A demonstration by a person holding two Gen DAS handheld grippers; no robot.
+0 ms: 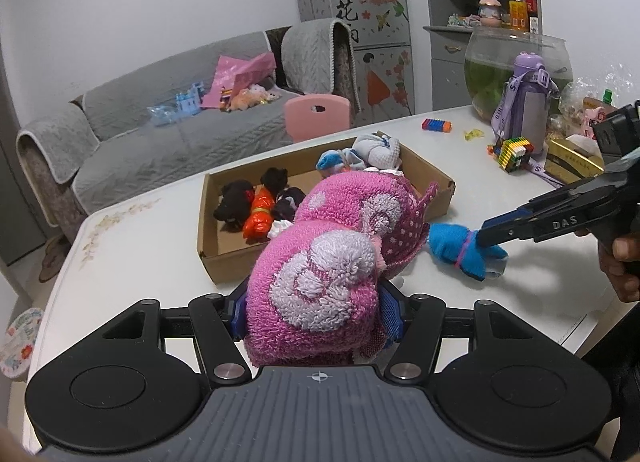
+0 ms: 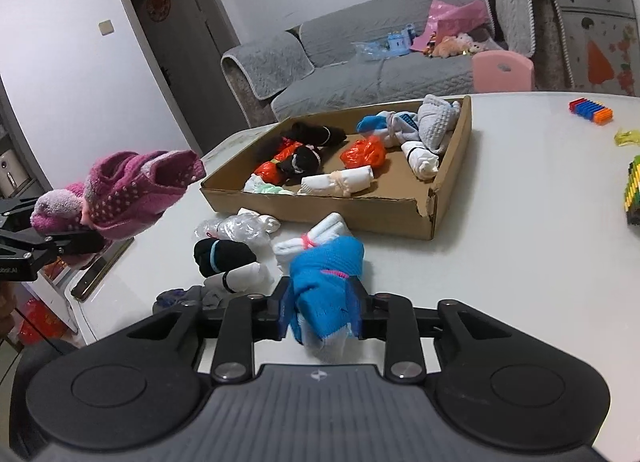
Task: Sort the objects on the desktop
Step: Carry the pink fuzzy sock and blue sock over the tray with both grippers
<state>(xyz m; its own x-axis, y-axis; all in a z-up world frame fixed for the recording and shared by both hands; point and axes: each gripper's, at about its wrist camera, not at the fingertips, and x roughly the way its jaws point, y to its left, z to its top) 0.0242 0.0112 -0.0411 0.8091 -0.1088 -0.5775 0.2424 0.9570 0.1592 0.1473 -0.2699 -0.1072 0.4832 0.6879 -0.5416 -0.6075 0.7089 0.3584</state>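
**Left wrist view: two soft sock bundles held short of the box**

Left wrist camera first: the left gripper (image 1: 316, 314) is clamped on the pink fuzzy socks (image 1: 332, 246), its blue pads (image 1: 390, 316) sunk into the pile on both sides. The bundle is thick, light and squashy; it bulges forward past the fingertips, and its far end droops over the near edge of the cardboard box (image 1: 228, 262) ahead of the claw. A grip through the fat middle, as here, looks right to me, since the loose cuff would simply fold.

Just right of that bundle, the right gripper (image 1: 486, 232) pinches the blue sock roll (image 1: 460, 252) close to its pink elastic band.

Right wrist camera: the right gripper (image 2: 320, 314) is closed on the blue sock roll (image 2: 324, 282), which is limp, light and non-slip; the banded waist seems the firmest hold. Loose sock bundles (image 2: 228, 258) lie on the table (image 2: 540, 221) ahead-left of this claw, the cardboard box (image 2: 360, 213) beyond them, already holding several rolls.
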